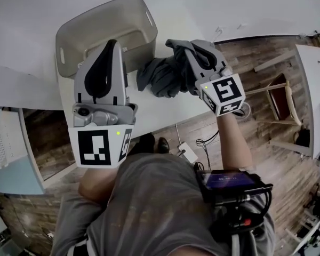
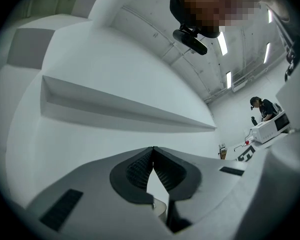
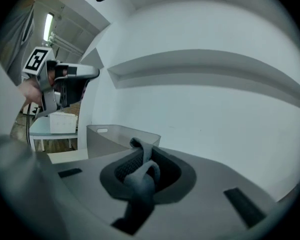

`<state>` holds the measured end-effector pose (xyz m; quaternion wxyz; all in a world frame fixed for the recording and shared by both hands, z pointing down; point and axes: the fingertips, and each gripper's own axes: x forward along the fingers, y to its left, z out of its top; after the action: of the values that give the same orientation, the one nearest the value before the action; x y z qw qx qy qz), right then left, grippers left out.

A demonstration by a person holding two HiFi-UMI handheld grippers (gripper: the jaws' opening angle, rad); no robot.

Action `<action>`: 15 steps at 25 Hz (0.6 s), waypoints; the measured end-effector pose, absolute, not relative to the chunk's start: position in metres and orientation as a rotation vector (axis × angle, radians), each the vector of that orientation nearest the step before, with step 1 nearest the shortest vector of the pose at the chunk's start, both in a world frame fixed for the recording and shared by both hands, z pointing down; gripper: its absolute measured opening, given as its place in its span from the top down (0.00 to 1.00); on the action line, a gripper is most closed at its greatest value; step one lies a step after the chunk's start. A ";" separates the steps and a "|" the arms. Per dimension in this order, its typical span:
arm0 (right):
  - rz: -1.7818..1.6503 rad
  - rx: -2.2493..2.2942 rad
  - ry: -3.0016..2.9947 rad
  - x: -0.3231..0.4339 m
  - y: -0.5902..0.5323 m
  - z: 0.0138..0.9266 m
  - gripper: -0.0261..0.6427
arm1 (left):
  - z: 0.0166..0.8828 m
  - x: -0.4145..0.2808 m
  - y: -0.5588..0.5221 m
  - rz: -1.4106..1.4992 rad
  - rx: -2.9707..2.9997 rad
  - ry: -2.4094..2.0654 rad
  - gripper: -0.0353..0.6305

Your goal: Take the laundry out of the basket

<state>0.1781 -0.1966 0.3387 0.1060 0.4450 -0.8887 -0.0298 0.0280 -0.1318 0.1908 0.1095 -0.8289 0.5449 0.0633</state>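
A dark grey garment (image 1: 159,77) hangs bunched over the white table, just right of the empty grey basket (image 1: 104,23). My right gripper (image 1: 177,48) is shut on its top edge. In the right gripper view a twisted fold of the garment (image 3: 142,181) is pinched between the pads of the right gripper (image 3: 140,156), with the basket (image 3: 115,136) behind it. My left gripper (image 1: 113,46) is held up over the basket's near side. In the left gripper view the left gripper (image 2: 153,150) has its tips touching and holds nothing.
The white table (image 1: 32,20) carries the basket near its front edge. A white perforated box (image 1: 5,137) sits at lower left. A wooden chair (image 1: 280,97) and cables (image 1: 202,143) are on the wood floor to the right. A person (image 2: 262,109) stands far off.
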 end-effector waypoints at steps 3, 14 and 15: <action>-0.040 1.298 -2.611 0.172 -0.198 0.369 0.90 | 0.194 0.021 -0.133 0.172 -2.428 1.617 0.94; 0.091 1.178 -2.508 0.142 -0.203 0.461 0.89 | 0.197 -0.008 -0.124 0.145 -2.384 1.683 0.94; 0.085 1.175 -2.499 0.141 -0.203 0.465 0.89 | 0.196 -0.011 -0.122 0.139 -2.378 1.694 0.94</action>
<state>0.1411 -0.2028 0.4647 0.1881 0.4176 -0.8884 0.0302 -0.0111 -0.1224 0.1965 0.1089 -0.8087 0.5762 0.0473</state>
